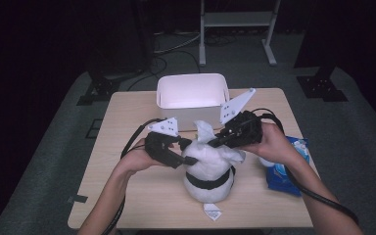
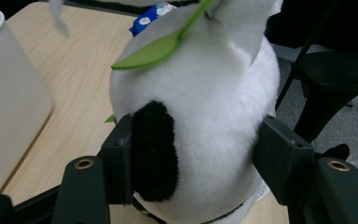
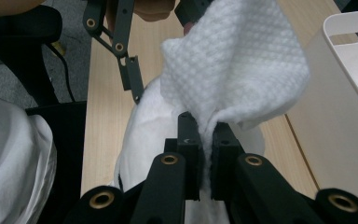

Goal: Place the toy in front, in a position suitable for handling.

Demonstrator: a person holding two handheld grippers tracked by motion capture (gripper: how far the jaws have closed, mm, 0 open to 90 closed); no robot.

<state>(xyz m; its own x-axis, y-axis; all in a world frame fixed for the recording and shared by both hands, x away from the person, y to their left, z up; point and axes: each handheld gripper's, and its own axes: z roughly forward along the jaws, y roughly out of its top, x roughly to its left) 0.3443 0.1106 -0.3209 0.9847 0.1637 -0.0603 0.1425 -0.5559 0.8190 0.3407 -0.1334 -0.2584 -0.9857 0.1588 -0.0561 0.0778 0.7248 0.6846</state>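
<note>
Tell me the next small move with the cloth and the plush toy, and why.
Probably bring the white cloth down onto the plush toy and wipe its top. The right claw is shut on a fold of the cloth, held just above the toy, while the left claw pinches the toy's head from both sides, steadying it on the table.

No text, brand or number can be read; the print on the blue packet (image 1: 285,172) at 3 o'clock is too blurred.
</note>
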